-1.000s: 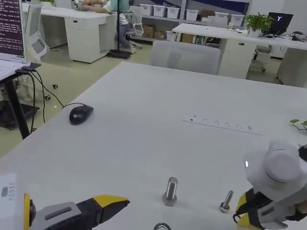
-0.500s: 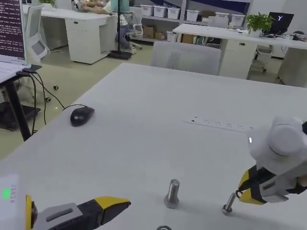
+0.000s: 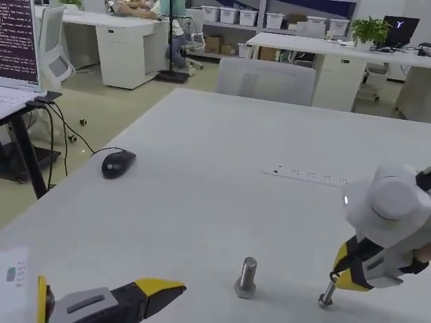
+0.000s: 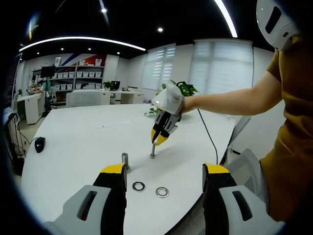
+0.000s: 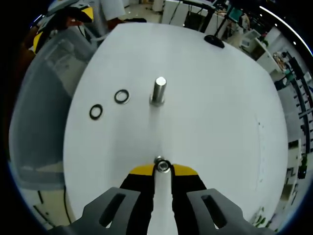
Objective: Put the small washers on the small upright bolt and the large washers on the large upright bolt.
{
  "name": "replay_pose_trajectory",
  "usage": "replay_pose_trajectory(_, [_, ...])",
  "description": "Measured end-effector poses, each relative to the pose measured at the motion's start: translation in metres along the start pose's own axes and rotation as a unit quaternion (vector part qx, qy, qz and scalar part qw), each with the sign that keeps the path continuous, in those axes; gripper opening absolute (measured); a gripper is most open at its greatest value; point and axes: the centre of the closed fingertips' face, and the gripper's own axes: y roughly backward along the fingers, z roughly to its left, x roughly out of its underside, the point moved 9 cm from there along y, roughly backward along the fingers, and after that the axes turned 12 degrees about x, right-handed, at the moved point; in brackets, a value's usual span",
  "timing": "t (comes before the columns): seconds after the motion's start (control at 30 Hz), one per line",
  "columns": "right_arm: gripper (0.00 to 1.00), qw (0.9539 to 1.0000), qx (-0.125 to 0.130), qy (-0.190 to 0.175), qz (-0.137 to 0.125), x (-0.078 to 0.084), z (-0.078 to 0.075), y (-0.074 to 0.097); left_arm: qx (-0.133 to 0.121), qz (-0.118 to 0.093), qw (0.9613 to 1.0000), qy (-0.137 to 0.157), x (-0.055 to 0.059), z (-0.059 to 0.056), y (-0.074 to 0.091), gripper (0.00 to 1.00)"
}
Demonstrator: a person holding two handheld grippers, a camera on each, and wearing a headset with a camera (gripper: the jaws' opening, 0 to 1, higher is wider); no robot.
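The large upright bolt stands near the table's front edge. To its right is the small upright bolt. My right gripper sits right at the small bolt's top. Its jaws are shut on a small washer, which hides the bolt in the right gripper view. Two large washers lie flat on the table in front of the large bolt. My left gripper is open and holds nothing, a little short of those washers.
A black mouse with its cable lies at the table's left. A white power strip lies further back on the right. A grey chair back stands at the far edge. A person's arm reaches in with the right gripper.
My right gripper has risen from beside the small bolt and now sits over the bolt's top. The left gripper has hardly moved. The head camera has shifted slightly.
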Motion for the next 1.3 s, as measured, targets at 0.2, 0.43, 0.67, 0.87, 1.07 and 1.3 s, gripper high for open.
replay_pose_trajectory(0.2, [0.12, 1.0000, -0.005, -0.001, 0.002, 0.002, 0.000, -0.005, 0.003, 0.001, 1.0000, 0.001, 0.000, 0.000, -0.002, 0.62])
replay_pose_trajectory(0.43, [0.12, 0.9999, -0.011, 0.001, 0.004, 0.006, 0.001, -0.014, -0.001, 0.001, 1.0000, 0.006, 0.001, -0.001, -0.002, 0.62])
replay_pose_trajectory(0.67, [0.13, 0.9997, -0.023, -0.005, 0.003, 0.010, 0.002, -0.026, -0.006, 0.000, 0.9999, 0.012, 0.004, 0.002, -0.002, 0.62])
replay_pose_trajectory(0.87, [0.13, 0.9995, -0.031, -0.006, 0.006, 0.014, 0.005, -0.038, -0.010, 0.000, 0.9998, 0.017, 0.005, 0.005, -0.002, 0.62])
replay_pose_trajectory(1.07, [0.13, 0.9994, -0.034, -0.008, 0.003, 0.016, 0.006, -0.044, -0.013, 0.002, 0.9997, 0.021, 0.007, 0.007, -0.001, 0.62])
replay_pose_trajectory(1.3, [0.16, 0.9995, -0.029, -0.014, 0.001, 0.019, 0.008, -0.044, -0.015, 0.004, 0.9997, 0.018, 0.006, 0.009, -0.002, 0.62])
